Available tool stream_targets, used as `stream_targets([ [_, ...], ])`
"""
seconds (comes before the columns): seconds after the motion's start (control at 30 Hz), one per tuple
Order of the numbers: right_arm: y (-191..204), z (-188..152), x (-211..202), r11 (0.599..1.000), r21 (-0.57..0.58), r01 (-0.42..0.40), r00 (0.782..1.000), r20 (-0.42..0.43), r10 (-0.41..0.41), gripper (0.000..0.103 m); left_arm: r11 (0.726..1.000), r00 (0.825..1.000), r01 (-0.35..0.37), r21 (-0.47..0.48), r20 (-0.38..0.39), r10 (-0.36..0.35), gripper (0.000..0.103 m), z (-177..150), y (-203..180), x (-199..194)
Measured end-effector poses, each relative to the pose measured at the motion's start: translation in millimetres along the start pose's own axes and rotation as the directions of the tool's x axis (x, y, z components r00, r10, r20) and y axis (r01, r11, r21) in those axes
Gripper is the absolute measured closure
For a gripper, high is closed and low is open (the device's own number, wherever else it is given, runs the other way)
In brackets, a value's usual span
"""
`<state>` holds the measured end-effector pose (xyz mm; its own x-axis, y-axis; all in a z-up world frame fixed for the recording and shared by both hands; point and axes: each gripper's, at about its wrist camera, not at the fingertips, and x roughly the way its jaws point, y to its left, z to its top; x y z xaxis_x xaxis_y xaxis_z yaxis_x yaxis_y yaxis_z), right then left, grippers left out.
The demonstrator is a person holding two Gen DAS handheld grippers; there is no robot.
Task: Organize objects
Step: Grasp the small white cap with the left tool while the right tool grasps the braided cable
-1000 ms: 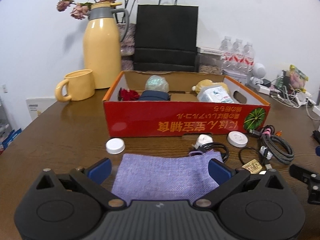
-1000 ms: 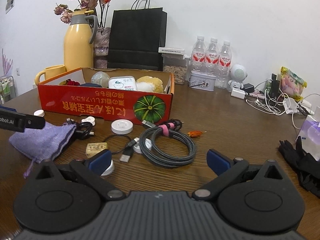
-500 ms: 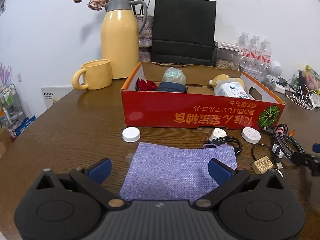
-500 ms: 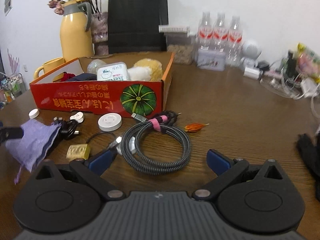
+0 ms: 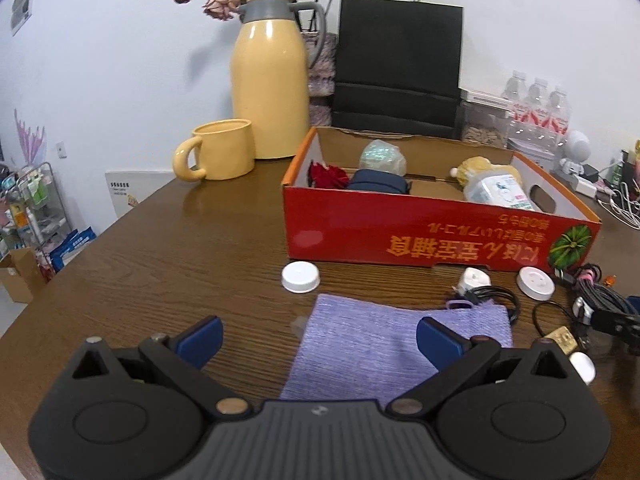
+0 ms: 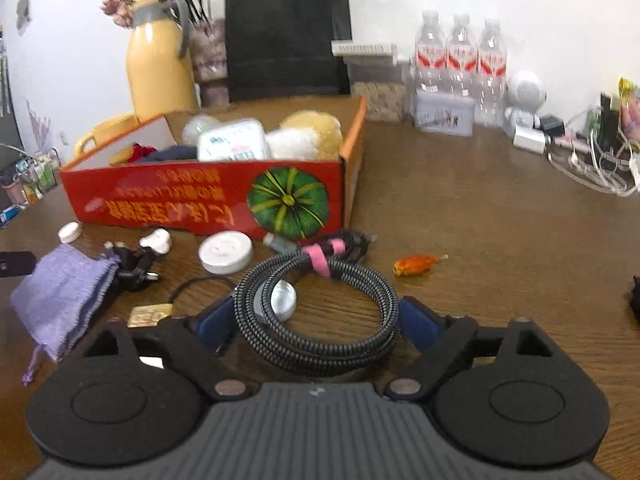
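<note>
- Coiled braided cable lies on the wooden table, in front of the red cardboard box.
- Right gripper: jaws have just been closing, bracketing the coil; contact unclear.
- Left gripper: jaws wide apart, empty, over the purple pouch.

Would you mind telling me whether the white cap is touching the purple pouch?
Apart. The left wrist view shows a strip of bare wood between the white cap and the top edge of the purple pouch.
</note>
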<state>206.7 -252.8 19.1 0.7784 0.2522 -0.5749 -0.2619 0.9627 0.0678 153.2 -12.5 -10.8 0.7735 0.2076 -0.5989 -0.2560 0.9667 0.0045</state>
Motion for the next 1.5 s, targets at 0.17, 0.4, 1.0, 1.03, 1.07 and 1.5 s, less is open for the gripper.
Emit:
stream_targets([
  [0.17, 10, -1, -14, 0.999, -0.035, 0.027, 0.997, 0.074, -0.024, 0.016, 1.0, 1.0, -0.022, -0.021, 0.003, 0.022, 0.0, 3, 11, 6],
  [0.4, 14, -2, -16, 0.999, -0.038, 0.039, 0.996, 0.081, -0.036, 0.016, 0.998, 0.998, -0.055, -0.037, -0.02, 0.054, 0.0, 14, 21, 28],
  [1.0, -1, -2, 7, 0.997, 0.081, 0.008, 0.999, -0.046, -0.004, 0.001, 0.999, 1.0, -0.001, -0.034, -0.007, 0.001, 0.077, 25, 22, 67],
  [1.03, -1, -1, 8, 0.996, 0.093, 0.009, 0.999, -0.042, -0.005, 0.0, 0.999, 1.0, 0.0, -0.036, -0.008, 0.0, 0.077, 25, 22, 67],
  [1.07, -2, -1, 9, 0.995, 0.1, 0.011, 0.999, -0.041, -0.007, 0.0, 0.999, 1.0, -0.001, -0.037, -0.005, 0.001, 0.077, 24, 22, 67],
  [1.5, 2, -4, -10, 0.992, 0.119, 0.05, 0.997, 0.054, -0.057, 0.015, 0.998, 0.997, 0.013, -0.068, 0.071, -0.009, 0.077, 16, 29, 44],
])
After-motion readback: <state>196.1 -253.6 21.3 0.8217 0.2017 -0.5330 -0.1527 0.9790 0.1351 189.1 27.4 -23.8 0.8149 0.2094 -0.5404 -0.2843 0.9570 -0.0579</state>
